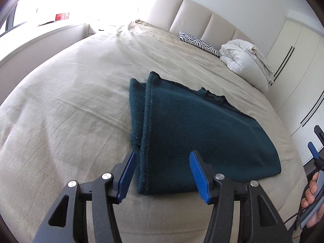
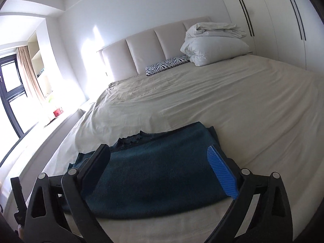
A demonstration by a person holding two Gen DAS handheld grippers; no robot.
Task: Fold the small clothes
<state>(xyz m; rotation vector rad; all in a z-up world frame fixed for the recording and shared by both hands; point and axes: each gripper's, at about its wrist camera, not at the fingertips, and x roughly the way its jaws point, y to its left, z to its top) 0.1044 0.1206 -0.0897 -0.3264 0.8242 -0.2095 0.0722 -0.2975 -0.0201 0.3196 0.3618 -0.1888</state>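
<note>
The left gripper (image 1: pixel 163 159) stands with its jaws apart, gripping nothing; the folded teal garment (image 1: pixel 194 125) lies on the bed (image 1: pixel 70 101) just ahead, its near edge between the blue pads (image 1: pixel 195 168). The right gripper (image 2: pixel 160 154) has its jaws wide and empty, raised above the garment (image 2: pixel 154 174), which shows between and beyond them.

We see our left hand-held gripper (image 1: pixel 163 158), black-armed with ribbed blue pads, angled downward with its jaws parted and nothing pressed between the pads. Our right hand-held gripper (image 2: pixel 158 151) points closer to level, its jaws spread very wide and gripping nothing. In the left wrist view, our right hand (image 1: pixel 311 198) wraps its fingers around that gripper's handle.
</note>
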